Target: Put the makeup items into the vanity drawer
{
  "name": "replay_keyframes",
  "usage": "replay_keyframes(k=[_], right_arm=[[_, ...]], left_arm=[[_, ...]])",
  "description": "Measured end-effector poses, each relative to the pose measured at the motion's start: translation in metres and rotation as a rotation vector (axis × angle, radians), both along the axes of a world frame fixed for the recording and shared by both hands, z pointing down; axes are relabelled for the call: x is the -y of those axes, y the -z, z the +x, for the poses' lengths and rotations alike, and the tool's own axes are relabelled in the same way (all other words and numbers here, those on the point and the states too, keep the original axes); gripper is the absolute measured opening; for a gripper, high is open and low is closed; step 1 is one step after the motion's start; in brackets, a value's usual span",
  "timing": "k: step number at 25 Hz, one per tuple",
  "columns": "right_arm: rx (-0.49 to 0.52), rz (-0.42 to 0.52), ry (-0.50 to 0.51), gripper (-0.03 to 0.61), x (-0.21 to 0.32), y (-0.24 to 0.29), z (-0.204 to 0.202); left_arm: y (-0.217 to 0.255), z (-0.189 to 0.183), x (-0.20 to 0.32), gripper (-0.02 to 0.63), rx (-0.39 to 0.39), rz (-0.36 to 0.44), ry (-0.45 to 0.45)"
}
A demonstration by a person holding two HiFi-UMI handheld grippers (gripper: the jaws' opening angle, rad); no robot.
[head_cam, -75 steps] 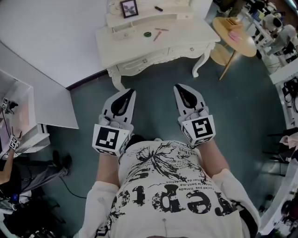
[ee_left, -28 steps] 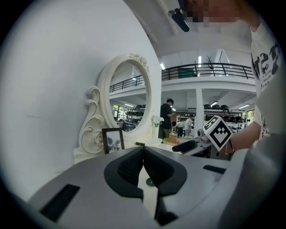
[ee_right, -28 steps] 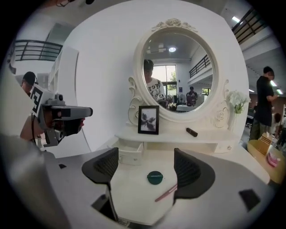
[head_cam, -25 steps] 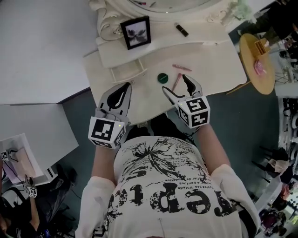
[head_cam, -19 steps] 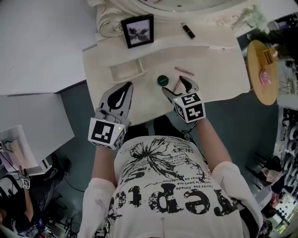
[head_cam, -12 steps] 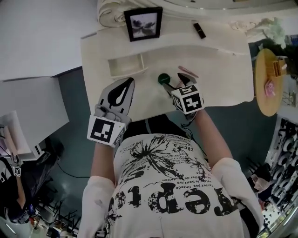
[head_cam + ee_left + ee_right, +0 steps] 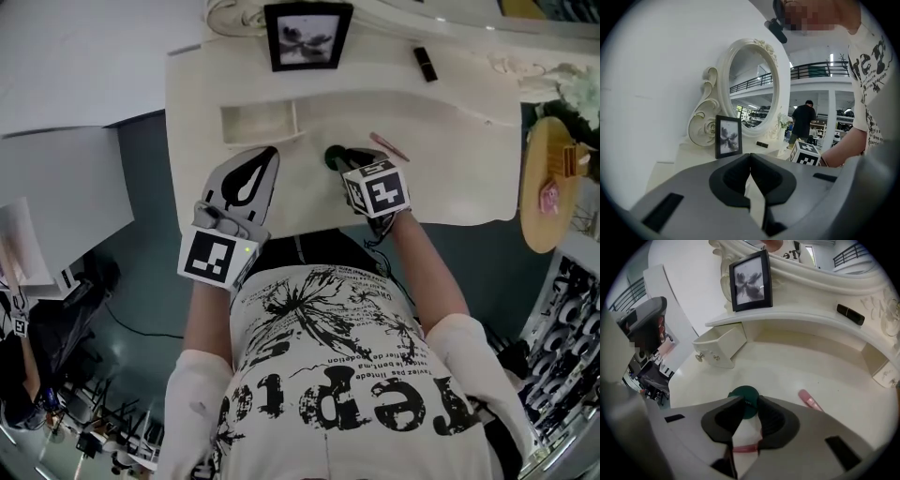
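Note:
My right gripper (image 7: 750, 404) is low over the white vanity top (image 7: 797, 362) and its jaws are closing, with a narrow gap still between them. A pink makeup stick (image 7: 743, 448) lies across that gap deep between the jaws. I cannot tell whether the pads press on it. The tips overlap a round green compact (image 7: 745, 394), also visible beside the gripper (image 7: 331, 156). A second pink stick (image 7: 809, 401) lies just to the right. The small vanity drawer (image 7: 719, 350) stands pulled out. My left gripper (image 7: 258, 161) hovers shut and empty at the vanity's front edge, near the drawer (image 7: 258, 124).
A framed picture (image 7: 307, 36) and a black lipstick (image 7: 426, 63) stand on the vanity's upper shelf below the oval mirror (image 7: 757, 86). A round wooden side table (image 7: 553, 183) is at the right. Grey floor lies in front of the vanity.
My right gripper moved forward and down over the pink stick beside the green compact, and its jaws narrowed from wide open. The left gripper drifted slightly towards the drawer.

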State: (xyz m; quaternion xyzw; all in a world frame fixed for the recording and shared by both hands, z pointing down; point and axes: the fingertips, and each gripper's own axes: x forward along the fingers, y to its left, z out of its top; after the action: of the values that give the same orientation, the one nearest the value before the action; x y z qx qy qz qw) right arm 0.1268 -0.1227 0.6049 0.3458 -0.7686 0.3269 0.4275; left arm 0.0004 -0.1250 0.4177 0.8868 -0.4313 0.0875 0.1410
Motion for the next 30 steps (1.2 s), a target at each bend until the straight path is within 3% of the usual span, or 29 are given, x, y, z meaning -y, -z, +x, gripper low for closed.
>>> replay_keyframes(k=[4, 12, 18, 25, 30], right_arm=[[-0.013, 0.017, 0.009, 0.038, 0.002, 0.004, 0.0], [-0.02, 0.061, -0.003, 0.032, 0.012, 0.027, -0.001], [-0.001, 0.18, -0.024, 0.032, 0.037, 0.076, -0.011], [0.058, 0.292, 0.043, 0.032, 0.057, 0.128, -0.063], [0.095, 0.274, 0.122, 0.034, 0.062, 0.122, -0.116]], left_arm=[[0.002, -0.002, 0.0, 0.014, 0.007, 0.007, -0.003], [0.016, -0.01, 0.0, 0.014, 0.007, 0.043, -0.019], [0.033, -0.027, 0.001, 0.014, 0.0, 0.086, -0.006], [0.052, -0.06, -0.002, 0.014, 0.009, 0.121, 0.044], [0.058, -0.09, -0.004, 0.014, 0.004, 0.133, 0.117]])
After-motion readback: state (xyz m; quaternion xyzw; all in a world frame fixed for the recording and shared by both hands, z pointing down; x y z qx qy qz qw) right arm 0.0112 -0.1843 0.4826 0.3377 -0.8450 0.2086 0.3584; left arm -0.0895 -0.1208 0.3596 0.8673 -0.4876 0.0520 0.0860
